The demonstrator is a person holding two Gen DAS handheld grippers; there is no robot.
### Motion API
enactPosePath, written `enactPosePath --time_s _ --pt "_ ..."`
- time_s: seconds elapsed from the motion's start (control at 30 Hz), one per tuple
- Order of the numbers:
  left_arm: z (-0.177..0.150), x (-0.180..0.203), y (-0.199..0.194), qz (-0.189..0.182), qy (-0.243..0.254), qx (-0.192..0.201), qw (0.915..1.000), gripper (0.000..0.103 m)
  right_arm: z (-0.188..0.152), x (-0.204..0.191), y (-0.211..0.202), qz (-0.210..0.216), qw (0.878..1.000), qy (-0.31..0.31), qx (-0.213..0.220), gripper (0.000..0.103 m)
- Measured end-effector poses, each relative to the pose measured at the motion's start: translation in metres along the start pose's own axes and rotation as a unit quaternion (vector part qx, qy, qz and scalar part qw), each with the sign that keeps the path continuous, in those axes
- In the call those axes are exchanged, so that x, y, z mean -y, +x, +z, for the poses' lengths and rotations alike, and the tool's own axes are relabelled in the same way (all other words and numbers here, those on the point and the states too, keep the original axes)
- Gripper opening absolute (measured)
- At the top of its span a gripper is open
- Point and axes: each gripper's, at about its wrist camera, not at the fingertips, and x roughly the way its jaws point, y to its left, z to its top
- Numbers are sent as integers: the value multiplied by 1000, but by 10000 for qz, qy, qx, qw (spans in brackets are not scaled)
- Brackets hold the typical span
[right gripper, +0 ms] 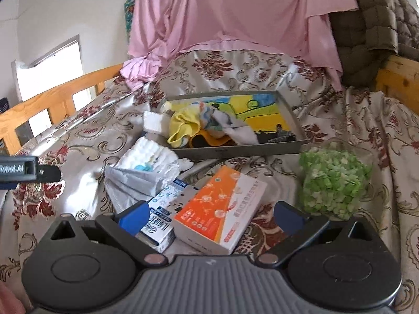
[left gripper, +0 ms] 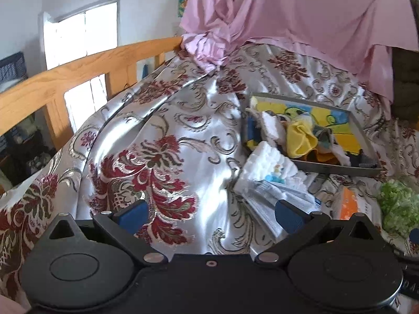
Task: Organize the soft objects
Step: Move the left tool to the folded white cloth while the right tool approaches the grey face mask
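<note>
A grey tray [right gripper: 235,151] with a yellow and blue picture base lies on the floral bedspread and holds a yellow cloth [right gripper: 183,128], a white sponge block [right gripper: 154,123] and other small cloths. It also shows in the left wrist view [left gripper: 337,167]. A white folded cloth [right gripper: 149,157] and a grey face mask [right gripper: 128,183] lie in front of the tray. A green fluffy object [right gripper: 332,178] sits at the right. My left gripper [left gripper: 212,214] is open and empty above the bedspread, left of the mask [left gripper: 267,198]. My right gripper [right gripper: 209,217] is open and empty over an orange box [right gripper: 220,209].
A blue and white box [right gripper: 162,209] lies beside the orange box. A pink sheet [right gripper: 235,13] hangs at the back. A wooden bed rail [left gripper: 78,68] runs along the left. A brown quilt [right gripper: 374,21] hangs over the right rail. The left gripper's tip [right gripper: 39,172] shows at the left of the right wrist view.
</note>
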Motion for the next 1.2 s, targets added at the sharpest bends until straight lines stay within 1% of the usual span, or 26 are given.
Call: enactPosePath --time_s 0.1,0.3,0.43,0.57,0.67,0.73,0.9,0.97,1.1,1.2 --pt "4 -6 6 8 -205 -48 9998 102 2 -6 6 143 9998 -146 -15 103" --pt "12 -9 21 -180 -277 -144 9993 102 5 -20 17 433 9977 -521 76 103" --pt "13 -4 33 -363 -152 -304 9988 102 4 -28 25 579 9955 -750 69 103" --pt "20 5 42 -553 188 -314 9978 102 2 -34 33 716 9928 -962 11 103" --pt "24 11 51 -623 431 -318 9966 102 0 -37 36 826 9905 -1097 32 103" --pt "25 13 57 -667 541 -387 9956 102 -1 -38 37 899 9896 -1126 10 103" --pt "27 9 69 -854 442 -730 9927 102 -7 -47 38 1004 9855 -1370 -31 103" --pt "29 8 73 -897 422 -769 9921 102 -8 -50 39 1025 9843 -1439 -26 103" --pt "33 7 82 -949 514 -722 9915 102 -6 -53 43 1101 9841 -1393 -27 103" --pt "37 3 95 -1020 452 -776 9907 102 -3 -58 52 1167 9806 -1578 2 103"
